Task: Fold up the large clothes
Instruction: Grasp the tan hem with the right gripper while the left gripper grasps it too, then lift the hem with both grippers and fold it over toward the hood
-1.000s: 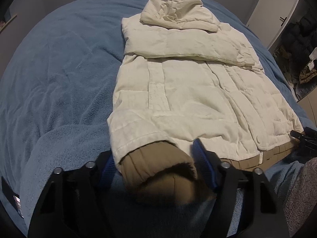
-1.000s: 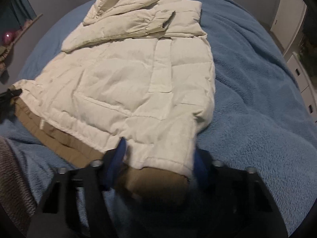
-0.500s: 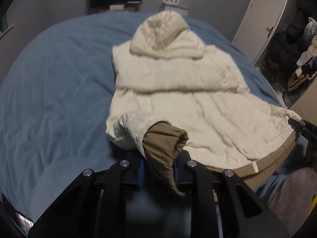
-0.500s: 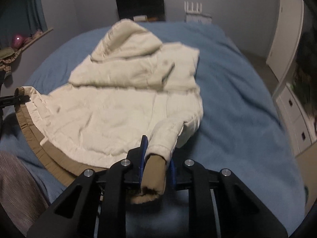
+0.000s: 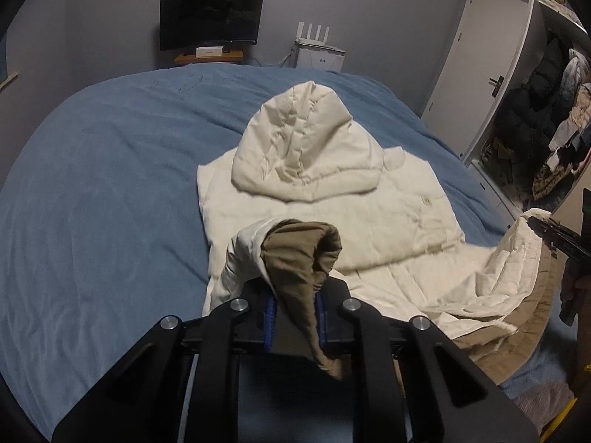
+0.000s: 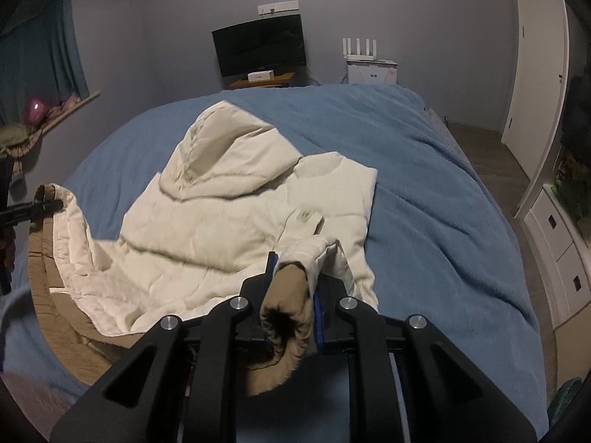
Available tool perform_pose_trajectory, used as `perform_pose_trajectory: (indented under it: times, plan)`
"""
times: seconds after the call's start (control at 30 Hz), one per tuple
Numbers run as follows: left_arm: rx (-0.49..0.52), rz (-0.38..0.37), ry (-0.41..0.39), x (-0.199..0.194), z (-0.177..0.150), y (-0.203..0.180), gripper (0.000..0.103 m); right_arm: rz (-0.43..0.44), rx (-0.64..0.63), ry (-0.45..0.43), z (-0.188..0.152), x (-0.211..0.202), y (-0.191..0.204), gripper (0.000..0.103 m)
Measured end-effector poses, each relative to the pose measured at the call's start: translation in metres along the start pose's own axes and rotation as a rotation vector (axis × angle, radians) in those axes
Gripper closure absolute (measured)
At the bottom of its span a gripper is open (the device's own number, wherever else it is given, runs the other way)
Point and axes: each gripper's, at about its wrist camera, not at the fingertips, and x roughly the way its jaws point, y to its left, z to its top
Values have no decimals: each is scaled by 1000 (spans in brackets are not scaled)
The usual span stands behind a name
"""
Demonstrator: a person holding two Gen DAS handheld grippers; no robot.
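Left gripper [image 5: 294, 312] clamped on jacket [image 5: 369, 217] hem corner, tan lining bunched between pads. Right gripper [image 6: 293, 304] clamped on opposite corner. Hem raised off blue bed [image 5: 110, 184]; hood [image 5: 306, 155] lies flat beyond. Monitor [image 5: 211, 18] at far wall.

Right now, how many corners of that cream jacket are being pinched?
2: the left gripper pinches one hem corner, the right gripper the other, both lifted off the blue bed.
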Motion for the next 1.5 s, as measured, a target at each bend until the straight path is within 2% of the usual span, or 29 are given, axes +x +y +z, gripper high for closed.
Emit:
perform_pose_trajectory:
  times: [0.33, 0.47, 0.63, 0.77, 0.9, 1.07, 1.23, 1.27, 1.3, 1.33, 1.37, 1.4, 1.43, 1.5]
  plan:
    - [-67, -28, 18, 61, 78, 33, 87, 24, 106, 24, 74, 69, -32, 91]
    - [-97, 1, 46, 99, 107, 51, 87, 15, 156, 26, 108, 111, -45, 91]
    - [-132, 47, 98, 147, 124, 75, 87, -24, 176, 46, 135, 173, -47, 91]
    - [-162, 72, 156, 186, 129, 94, 87, -52, 209, 93, 145, 226, -51, 91]
    - [-179, 89, 212, 219, 128, 105, 84, -94, 218, 162, 139, 274, -54, 91]
    - [-206, 79, 247, 247, 126, 115, 81, -104, 249, 203, 131, 302, -59, 91]
    - [-252, 45, 231, 247, 120, 120, 76, -103, 272, 228, 125, 306, -58, 87]
    - [-265, 33, 223, 244, 118, 121, 70, -98, 277, 233, 124, 303, -57, 82]
    - [-283, 15, 214, 239, 115, 124, 56, -88, 285, 235, 122, 296, -55, 78]
    - [-311, -13, 196, 233, 111, 126, 47, -76, 289, 232, 121, 291, -54, 68]
    - [-332, -3, 176, 224, 107, 127, 23, -65, 288, 224, 119, 281, -52, 54]
    - [-340, 38, 146, 212, 103, 127, 13, -63, 282, 212, 118, 274, -50, 49]
    - [-341, 51, 122, 203, 102, 126, 13, -63, 269, 198, 117, 265, -48, 43]
    - [-356, 40, 85, 180, 96, 124, 13, -76, 243, 164, 112, 242, -42, 41]
